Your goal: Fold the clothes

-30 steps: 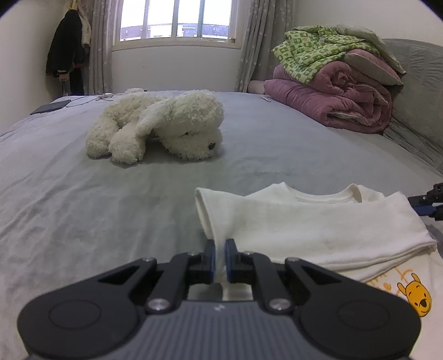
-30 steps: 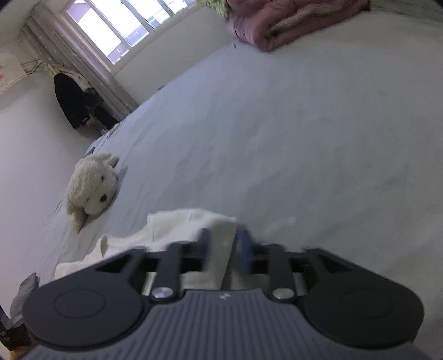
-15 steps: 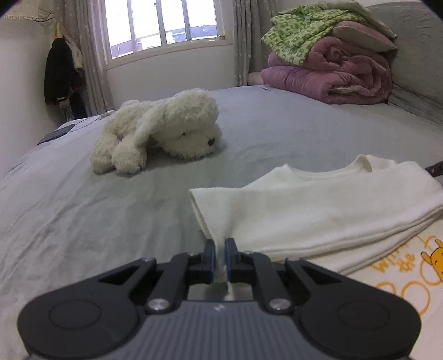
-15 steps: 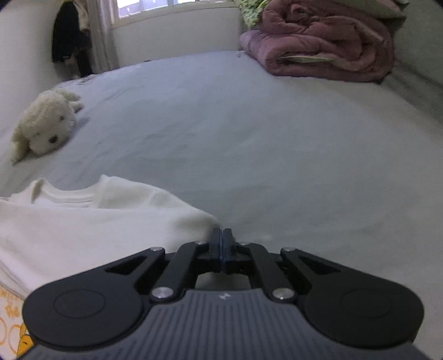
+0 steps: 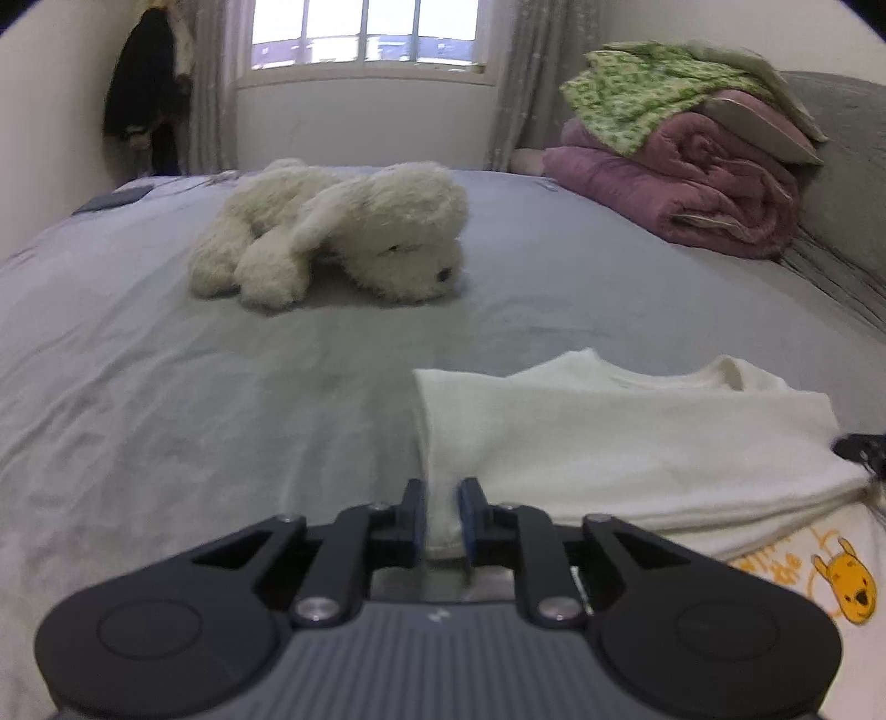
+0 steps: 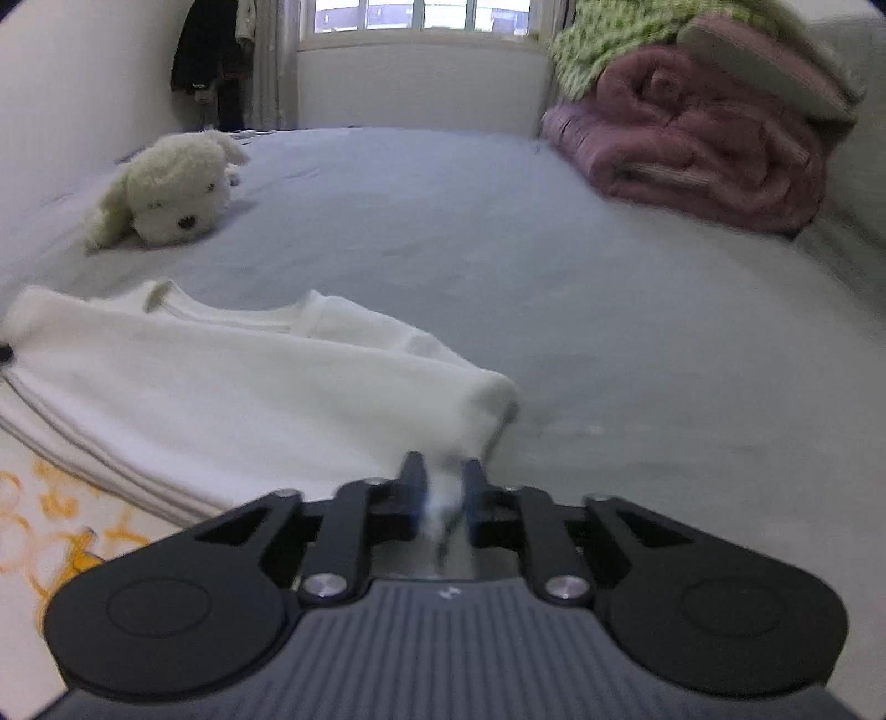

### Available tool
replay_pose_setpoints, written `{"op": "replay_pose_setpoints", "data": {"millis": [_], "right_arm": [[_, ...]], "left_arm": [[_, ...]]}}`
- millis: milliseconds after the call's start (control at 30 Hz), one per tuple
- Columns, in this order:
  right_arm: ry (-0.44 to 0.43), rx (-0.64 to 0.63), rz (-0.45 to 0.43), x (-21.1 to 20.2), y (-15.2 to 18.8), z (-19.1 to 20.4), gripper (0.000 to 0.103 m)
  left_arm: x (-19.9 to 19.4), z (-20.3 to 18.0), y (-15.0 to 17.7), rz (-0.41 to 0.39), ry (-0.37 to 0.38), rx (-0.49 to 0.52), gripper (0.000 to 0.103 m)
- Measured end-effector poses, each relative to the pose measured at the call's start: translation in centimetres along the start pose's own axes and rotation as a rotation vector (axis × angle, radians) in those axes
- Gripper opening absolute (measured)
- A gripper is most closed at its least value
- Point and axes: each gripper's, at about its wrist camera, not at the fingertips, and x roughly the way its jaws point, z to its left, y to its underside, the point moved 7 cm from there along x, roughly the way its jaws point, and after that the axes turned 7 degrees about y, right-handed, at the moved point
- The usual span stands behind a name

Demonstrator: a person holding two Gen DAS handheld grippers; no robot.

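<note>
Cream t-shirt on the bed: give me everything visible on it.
The cream knit t-shirt lies flat on the grey bedsheet, its top part folded down over the front, ribbed collar away from the cameras. An orange print with a yellow cartoon bear shows below the fold. One folded corner sits between the left tongs, the other between the right tongs; both pairs are opening. The fabric looks soft and clean.

A white plush dog (image 5: 343,232) is laid on its side on the grey bedsheet (image 5: 138,399), near the far end. A rolled mauve quilt (image 5: 703,183) is stacked at the right, topped by a green patterned blanket (image 5: 653,94) and a pillow (image 5: 764,124). A window (image 5: 362,30) is flanked by curtains (image 5: 515,83); dark clothing (image 5: 144,94) is hung in the corner.
</note>
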Motion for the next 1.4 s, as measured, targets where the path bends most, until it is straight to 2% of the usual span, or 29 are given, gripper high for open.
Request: {"op": "replay_pose_setpoints", "data": {"millis": [100,167,267,367,433,500,600,700,867,900,967,1000,1100,1233,1400], "right_arm": [[0.047,-0.060,-0.003,-0.6,-0.2,0.4,0.020],[0.057,-0.052,0.003,-0.7,0.0,-0.1,0.020],[0.095,-0.073,0.024,-0.6,0.5,-0.2,0.020],[0.138,-0.098,0.045,-0.3,0.5,-0.2,0.020],[0.097,-0.070,-0.010,-1.2,-0.2,0.2,0.020],[0.054,-0.043,-0.052,-1.9,-0.9,0.6,0.020],[-0.018,-0.013,-0.027,-2.0,-1.0,1.4,0.020],[-0.025,0.042,0.003,-1.7,-0.3,0.2,0.022],[-0.156,0.181,0.047,-1.6,0.0,-0.4,0.034],[-0.146,0.186,0.068,-1.5,0.3,-0.2,0.034],[-0.120,0.185,0.105,-1.0,1.1,0.0,0.025],[-0.133,0.199,0.103,-1.1,1.2,-0.1,0.024],[-0.143,0.198,0.097,-1.5,0.9,-0.2,0.016],[-0.216,0.312,0.098,-1.8,0.6,-1.8,0.015],[-0.341,0.520,0.156,-0.7,1.9,-3.9,0.015]], "left_arm": [[-0.2,0.7,-0.4,-0.009,-0.039,0.013,0.027],[-0.7,1.3,-0.8,-0.022,-0.078,0.014,0.027],[-1.4,2.9,-1.4,-0.046,-0.074,-0.054,0.026],[-2.2,3.4,-2.0,-0.083,-0.071,-0.076,0.024],[-2.8,2.3,-2.7,-0.119,-0.015,-0.063,0.024],[-2.3,0.9,-3.0,-0.106,0.015,-0.044,0.024],[-0.6,0.1,-2.0,-0.023,0.010,-0.052,0.024],[0.4,1.1,-0.8,0.026,0.027,-0.120,0.024],[0.9,2.4,-0.3,0.026,0.132,-0.293,0.024],[1.0,2.2,-0.1,0.031,0.139,-0.301,0.024],[1.0,2.2,0.1,0.038,0.143,-0.305,0.022],[0.9,2.1,0.1,0.038,0.152,-0.311,0.014],[0.3,2.0,-0.3,0.038,0.163,-0.337,0.010],[-0.6,1.5,-1.3,0.051,0.166,-0.343,0.009],[1.0,2.2,0.7,0.091,0.179,-0.388,0.009]]}}
